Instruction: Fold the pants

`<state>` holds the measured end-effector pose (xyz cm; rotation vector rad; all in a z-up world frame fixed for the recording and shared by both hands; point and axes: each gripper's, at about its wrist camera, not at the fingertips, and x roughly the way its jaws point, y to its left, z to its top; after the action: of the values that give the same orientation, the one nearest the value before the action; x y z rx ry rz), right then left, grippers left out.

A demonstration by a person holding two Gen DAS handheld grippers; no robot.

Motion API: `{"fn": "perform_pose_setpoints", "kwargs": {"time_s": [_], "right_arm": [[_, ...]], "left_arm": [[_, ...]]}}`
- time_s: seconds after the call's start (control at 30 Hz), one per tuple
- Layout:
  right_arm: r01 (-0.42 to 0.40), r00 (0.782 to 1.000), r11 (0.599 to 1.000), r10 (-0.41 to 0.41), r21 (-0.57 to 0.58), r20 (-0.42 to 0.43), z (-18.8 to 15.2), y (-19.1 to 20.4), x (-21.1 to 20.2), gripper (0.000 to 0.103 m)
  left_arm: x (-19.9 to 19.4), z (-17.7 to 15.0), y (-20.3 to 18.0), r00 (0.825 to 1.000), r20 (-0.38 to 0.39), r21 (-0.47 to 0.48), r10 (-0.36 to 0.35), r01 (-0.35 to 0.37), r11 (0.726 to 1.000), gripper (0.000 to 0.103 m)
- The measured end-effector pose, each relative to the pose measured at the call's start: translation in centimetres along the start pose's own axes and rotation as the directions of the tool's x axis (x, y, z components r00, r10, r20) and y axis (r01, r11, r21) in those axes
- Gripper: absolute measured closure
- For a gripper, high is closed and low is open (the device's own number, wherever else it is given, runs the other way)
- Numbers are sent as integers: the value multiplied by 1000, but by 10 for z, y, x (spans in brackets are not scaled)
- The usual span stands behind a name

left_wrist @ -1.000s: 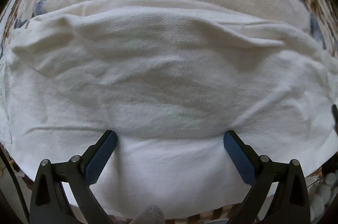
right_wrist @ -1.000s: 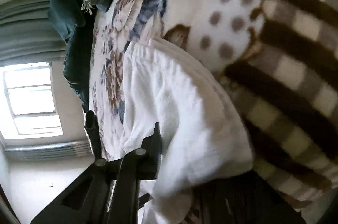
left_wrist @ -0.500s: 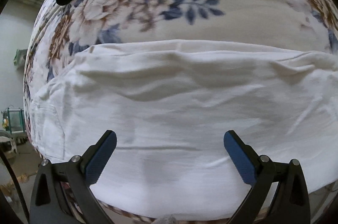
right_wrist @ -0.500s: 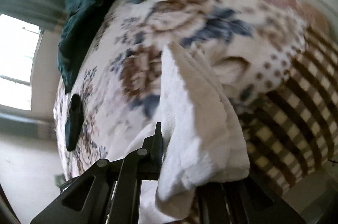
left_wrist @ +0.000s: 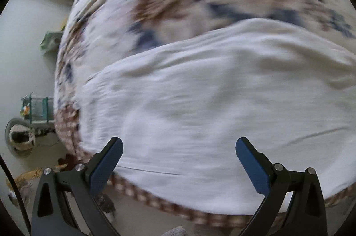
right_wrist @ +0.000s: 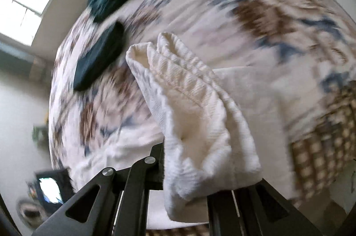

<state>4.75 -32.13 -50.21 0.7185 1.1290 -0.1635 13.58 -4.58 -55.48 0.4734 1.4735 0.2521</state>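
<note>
Since a second ago both my hands have lifted back: the white pants (left_wrist: 211, 106) now sit smaller below me, with more of the flowered bedspread (left_wrist: 200, 2) showing beyond. My left gripper (left_wrist: 179, 160) stands wide apart, holding nothing. My right gripper (right_wrist: 195, 171) is clamped on a bunched, ribbed fold of the pants (right_wrist: 195, 115), raised off the bed; the rest lies flat, creased and blurred.
</note>
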Motion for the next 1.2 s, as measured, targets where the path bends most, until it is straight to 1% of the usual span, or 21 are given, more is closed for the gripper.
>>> {"fn": "perform_pose_setpoints", "kwargs": {"time_s": [0.1,0.2,0.27,0.37,0.43,0.47,0.5,0.6,0.63,0.67,0.7,0.77,0.8,0.83,0.87,0.9,0.93,0.97,1.0,1.13,1.2], "right_arm": [[-5,997,995,-2,-98,-76,-36,49,42,93],[19,987,971,-58,-240,-153,-76,95,84,92],[45,969,954,-113,-295,-218,-97,109,109,87],[9,946,956,-104,-295,-309,-110,110,120,71],[-76,936,961,-24,-266,-353,-110,106,105,50],[-117,929,963,20,-242,-368,-107,102,95,45],[-146,925,966,57,-214,-375,-103,96,85,37],[-187,919,975,129,-124,-373,-90,65,51,34],[-159,927,982,112,-105,-358,-85,54,41,34],[-110,936,991,79,-75,-342,-77,33,32,34],[-69,942,996,47,-53,-332,-69,18,27,34],[22,952,1000,-22,-3,-306,-53,-21,18,34],[56,952,998,-48,20,-301,-46,-37,16,34],[88,952,995,-70,47,-299,-40,-54,16,34],[101,952,992,-73,80,-297,-32,-73,16,34],[110,950,989,-76,97,-303,-29,-84,18,34],[124,946,986,-85,107,-311,-25,-92,20,34],[131,943,985,-89,113,-320,-22,-100,23,34],[134,939,985,-91,107,-331,-20,-105,28,34],[153,923,987,-124,53,-365,-14,-107,42,34],[155,915,988,-133,27,-380,-12,-100,50,34]], "left_arm": [[22,-4,43,999,-21,-40,41,-42,998,0],[43,-8,80,997,-71,-103,17,-24,994,0],[48,-13,95,996,-92,-142,-12,-1,990,0],[46,-14,112,991,-83,-210,-106,87,974,0],[39,-13,119,977,-55,-264,-205,183,947,0],[34,-11,118,967,-41,-277,-250,229,933,0],[29,-9,116,952,-29,-292,-305,284,913,0],[22,-1,98,870,-7,-307,-493,468,829,0],[23,2,85,827,-16,-304,-562,532,790,0],[24,4,74,794,-33,-304,-607,570,763,0],[28,6,57,745,-66,-313,-664,616,723,0],[35,8,33,683,-99,-325,-723,665,673,0],[40,8,14,664,-134,-323,-735,672,666,0],[42,8,1,669,-154,-313,-728,665,678,2],[45,7,-9,689,-170,-293,-704,647,704,12],[45,7,-20,721,-180,-260,-670,622,739,22],[41,5,-29,762,-170,-212,-625,592,778,55],[37,4,-34,777,-153,-181,-610,585,790,83],[30,0,-37,797,-141,-152,-588,569,808,90],[4,-15,-30,834,-82,-115,-545,536,837,92],[9,-21,-25,832,-100,-141,-545,531,836,94]]}}
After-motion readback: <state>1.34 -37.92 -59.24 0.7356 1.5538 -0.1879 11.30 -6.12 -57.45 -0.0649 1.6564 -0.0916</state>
